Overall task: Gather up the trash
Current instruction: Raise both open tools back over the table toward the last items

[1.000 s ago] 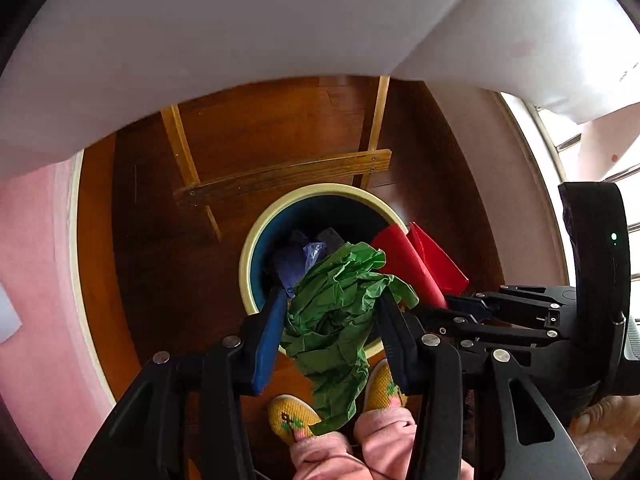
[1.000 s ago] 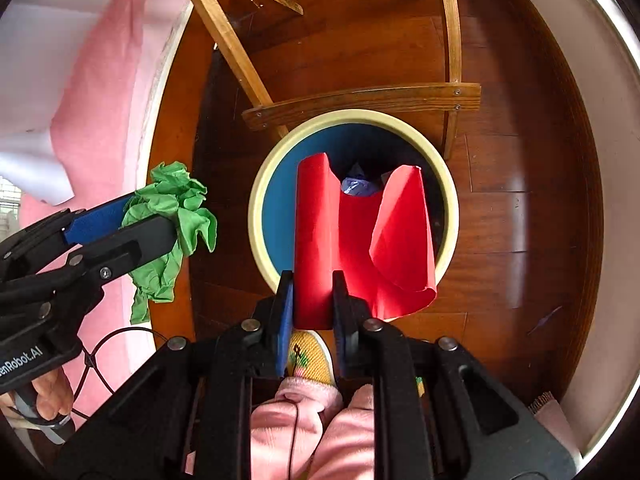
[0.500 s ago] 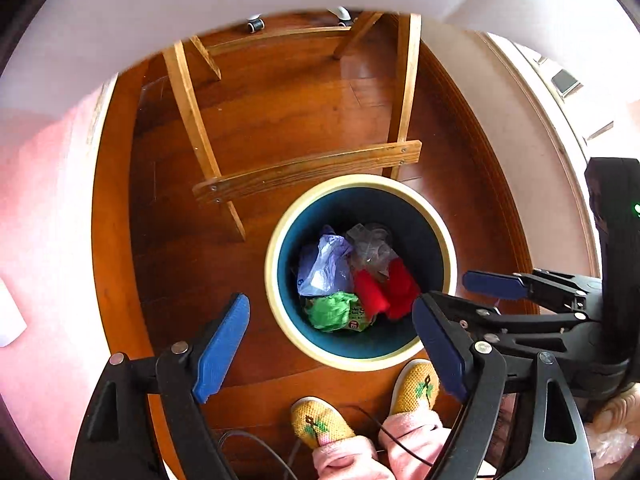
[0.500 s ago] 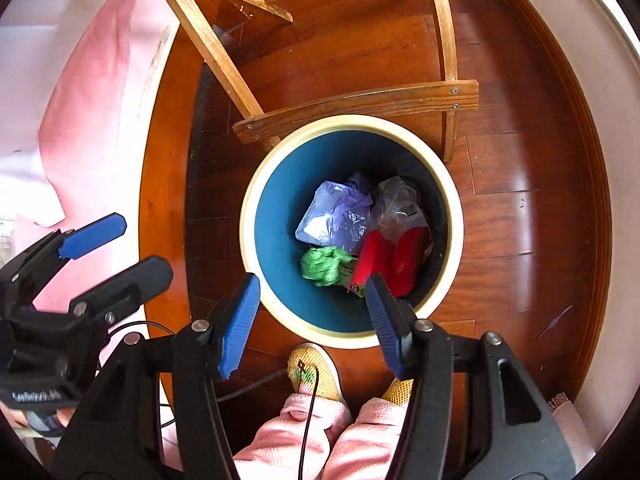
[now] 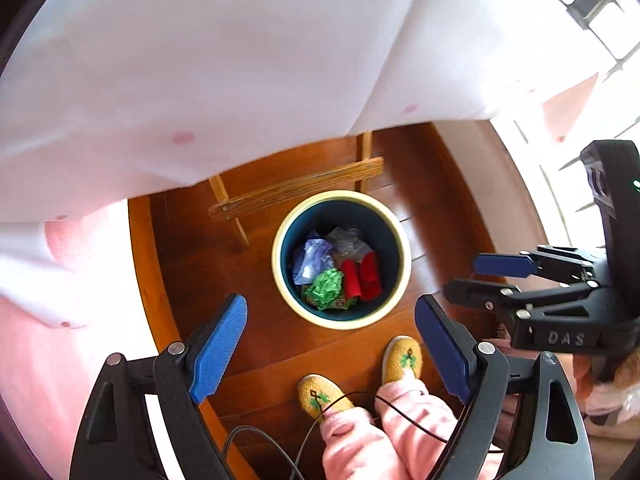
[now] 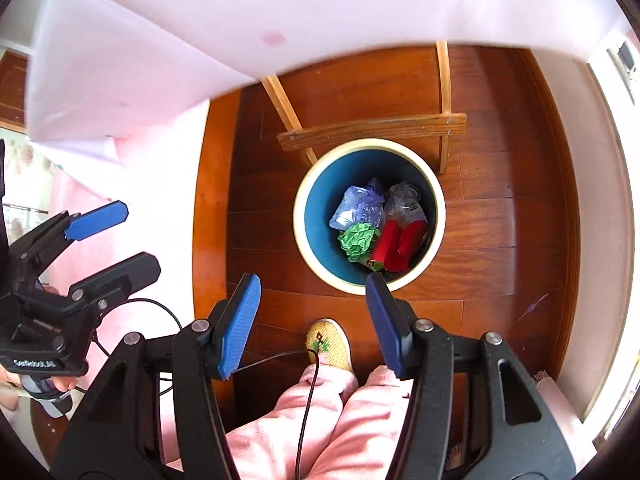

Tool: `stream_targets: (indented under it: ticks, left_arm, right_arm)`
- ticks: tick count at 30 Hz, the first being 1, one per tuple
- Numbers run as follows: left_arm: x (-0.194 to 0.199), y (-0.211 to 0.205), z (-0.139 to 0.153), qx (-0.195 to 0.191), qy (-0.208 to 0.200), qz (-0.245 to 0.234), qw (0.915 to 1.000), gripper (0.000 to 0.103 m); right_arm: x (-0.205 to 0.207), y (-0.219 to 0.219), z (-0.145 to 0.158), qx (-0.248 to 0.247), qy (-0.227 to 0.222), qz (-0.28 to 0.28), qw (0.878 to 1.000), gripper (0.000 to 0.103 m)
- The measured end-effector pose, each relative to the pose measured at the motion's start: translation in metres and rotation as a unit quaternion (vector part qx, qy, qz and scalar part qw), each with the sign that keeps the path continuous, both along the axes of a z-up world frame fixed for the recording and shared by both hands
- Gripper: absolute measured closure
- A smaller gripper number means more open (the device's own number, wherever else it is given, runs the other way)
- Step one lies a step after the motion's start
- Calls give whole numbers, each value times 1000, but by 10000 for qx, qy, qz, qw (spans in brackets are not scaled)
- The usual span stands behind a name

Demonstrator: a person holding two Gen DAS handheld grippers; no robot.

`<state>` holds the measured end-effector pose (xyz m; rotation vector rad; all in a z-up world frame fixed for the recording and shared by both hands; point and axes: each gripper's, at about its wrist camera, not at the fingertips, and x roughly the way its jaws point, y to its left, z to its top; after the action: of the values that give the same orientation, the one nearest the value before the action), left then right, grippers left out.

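- While white cloth (image 5: 224,80) overhangs the far side, a wooden crossbar (image 6: 372,132) sits just beyond the bin (image 6: 438,216).
- Inside lie crumpled green paper (image 6: 358,240), red paper (image 6: 396,246), bluish plastic (image 6: 354,206).
- Left gripper (image 5: 330,350) and right gripper (image 6: 314,322): spread wide, empty.
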<state>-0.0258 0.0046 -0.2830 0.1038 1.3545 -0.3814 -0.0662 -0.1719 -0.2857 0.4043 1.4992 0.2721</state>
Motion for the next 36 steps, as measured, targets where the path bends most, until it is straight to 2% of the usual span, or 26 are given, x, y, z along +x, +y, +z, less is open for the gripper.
stream_targets:
  ticks: [10, 13, 18, 22, 26, 29, 32, 36]
  left_arm:
    - [-23, 14, 157, -657, -667, -91, 9956, 16]
    - [-20, 19, 202, -838, -991, -135, 9914, 16]
    - [-3, 32, 280, -1011, -1413, -129, 9847, 16]
    - [12, 39, 329, -1200, -1807, -61, 9762, 16]
    - [35, 44, 372, -1034, -2165, 71, 9708, 16]
    - [60, 46, 395, -862, -2358, 250, 9677, 16]
    - [90, 46, 403, -741, -2366, 432, 9678, 16]
    - [148, 37, 393, -535, -2157, 645, 9729, 16]
  right_arm:
    - [-8, 1, 151, 16, -531, -307, 9981, 51]
    - [-4, 4, 193, -30, -727, -385, 9966, 51]
    - [7, 7, 264, -221, -1340, -433, 9898, 51]
    - [24, 6, 314, -400, -1788, -426, 9821, 51]
    - [49, -1, 356, -586, -2132, -350, 9746, 51]
    - [74, -11, 374, -722, -2330, -272, 9694, 50]
    - [106, -26, 390, -855, -2507, -228, 9640, 50]
    - [169, -57, 393, -993, -2696, -45, 9578, 46]
